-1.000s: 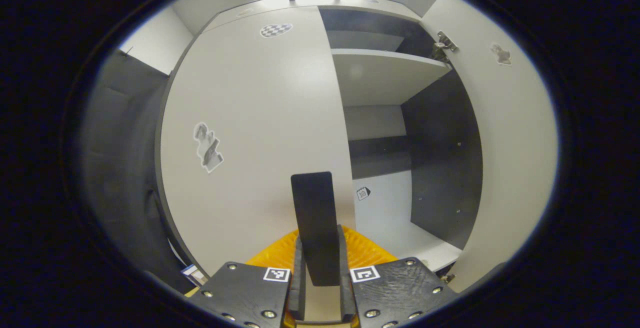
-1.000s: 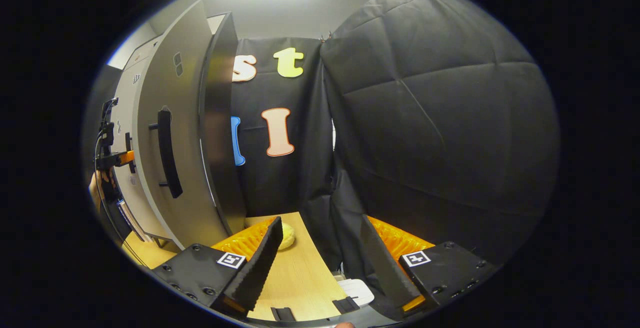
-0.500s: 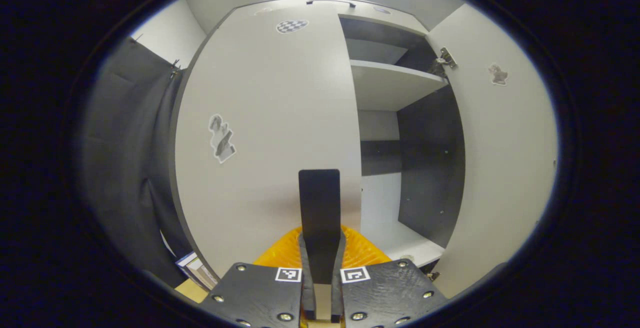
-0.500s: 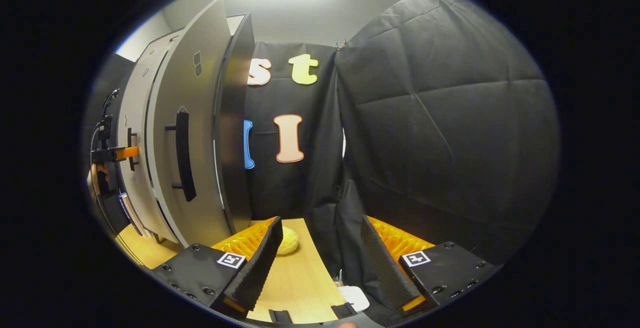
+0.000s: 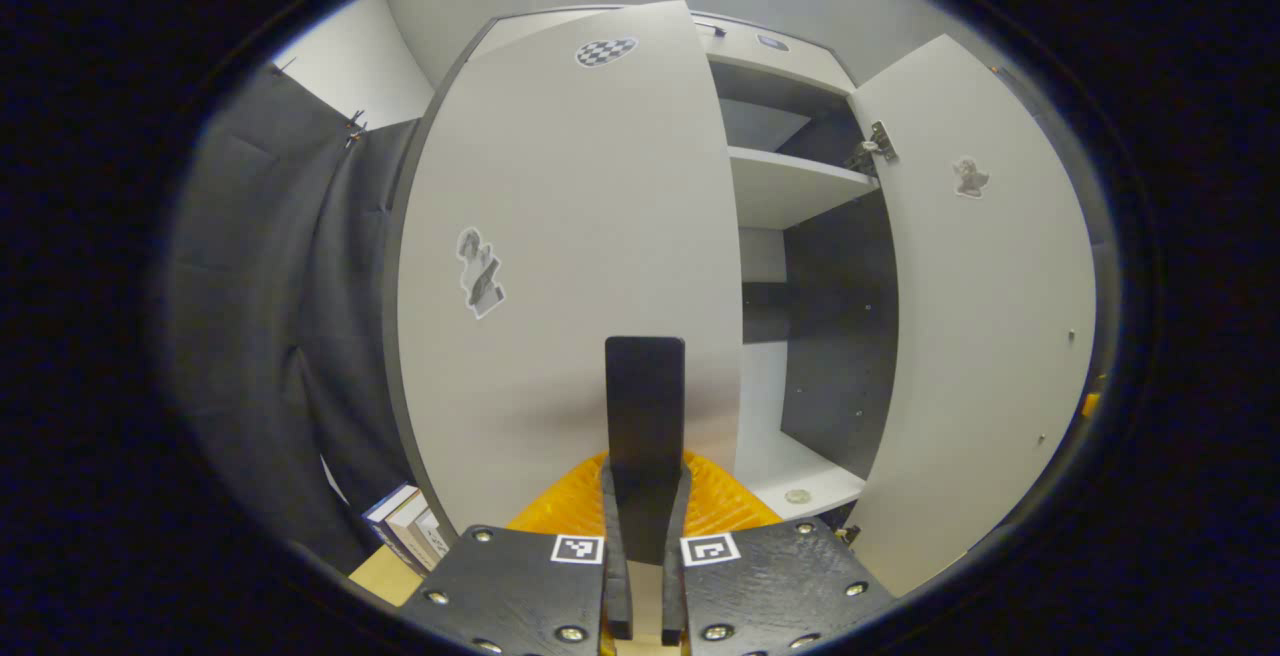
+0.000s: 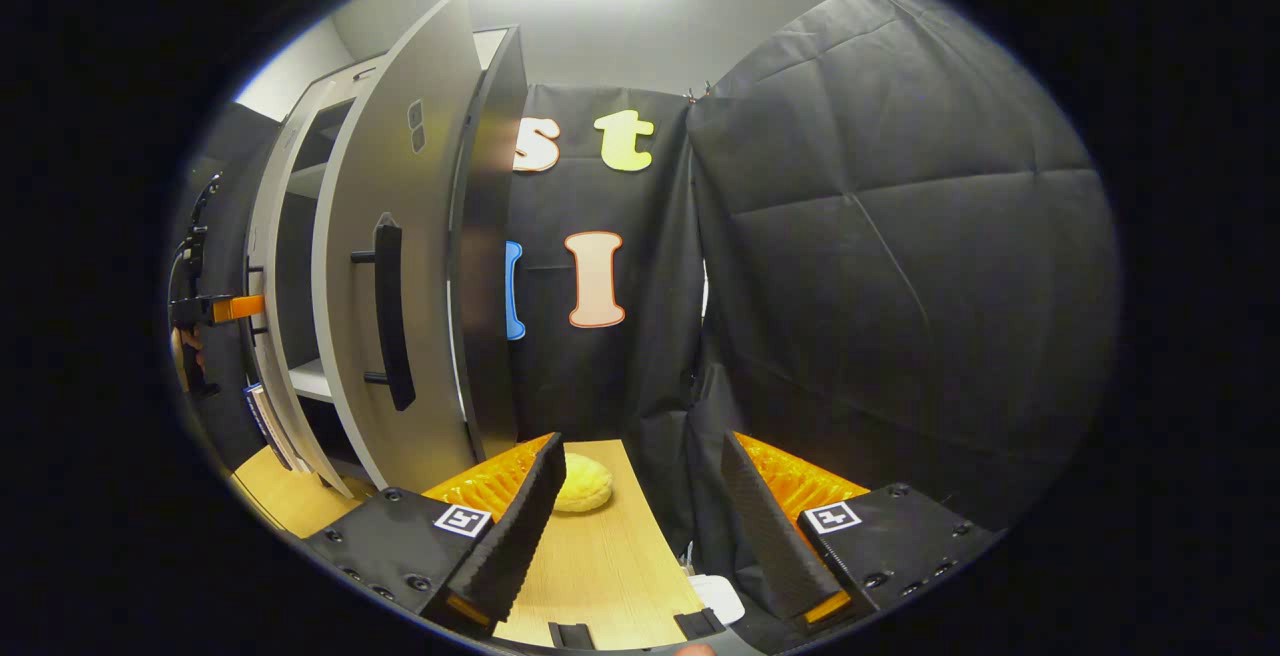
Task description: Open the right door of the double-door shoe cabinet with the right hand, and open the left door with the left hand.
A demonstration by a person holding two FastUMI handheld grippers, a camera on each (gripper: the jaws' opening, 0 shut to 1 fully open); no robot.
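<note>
The left door's handle (image 5: 645, 416) is pinched flat between my left gripper (image 5: 645, 576) fingers, so I should pull along the hinge's arc and keep the wrist square, not yanking outward. Beyond it the left door (image 5: 570, 256) stands partly swung, the shelves (image 5: 790, 186) exposed; the right door (image 6: 395, 266) is already wide, and my right gripper (image 6: 640, 526) hangs spread, grasping nothing

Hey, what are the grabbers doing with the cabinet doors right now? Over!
Left gripper shut on left door handle. Right gripper open, empty. Right door wide open. Nothing blocking.
</note>
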